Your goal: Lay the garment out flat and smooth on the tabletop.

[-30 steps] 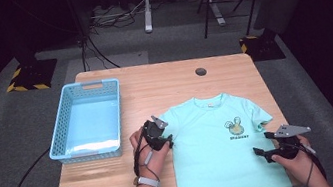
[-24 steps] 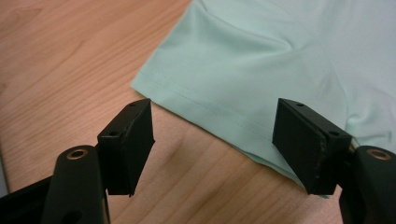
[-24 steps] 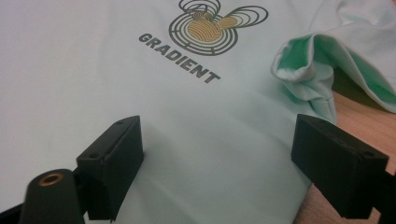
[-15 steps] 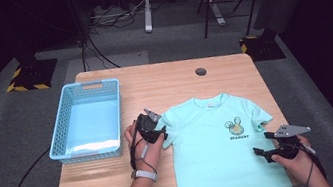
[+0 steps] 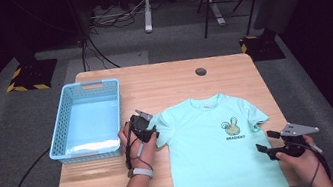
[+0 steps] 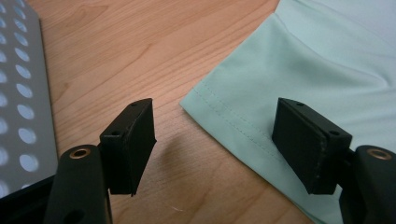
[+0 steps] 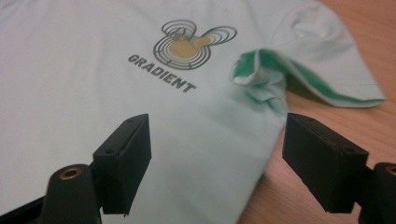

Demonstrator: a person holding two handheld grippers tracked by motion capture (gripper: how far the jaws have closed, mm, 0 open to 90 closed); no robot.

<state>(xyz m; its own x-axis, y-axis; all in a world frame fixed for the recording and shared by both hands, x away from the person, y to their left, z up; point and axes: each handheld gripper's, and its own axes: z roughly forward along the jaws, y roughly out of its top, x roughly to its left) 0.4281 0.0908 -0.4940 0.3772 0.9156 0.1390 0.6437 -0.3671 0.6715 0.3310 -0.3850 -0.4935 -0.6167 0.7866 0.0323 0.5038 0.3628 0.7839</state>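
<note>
L gripper [image 5: 145,122] moved to T-shirt [image 5: 218,146] sleeve; hem between open jaws.

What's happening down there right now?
Left gripper open over the shirt's left sleeve hem. Right gripper open, just closing slightly, astride its side edge. Nothing blocking.

We hold two black grippers, the left gripper [image 5: 143,123] and right gripper [image 5: 270,145]. Our right carries a grey three-cornered plate [image 5: 299,128]. We wear a white wristband [image 5: 142,172].
</note>
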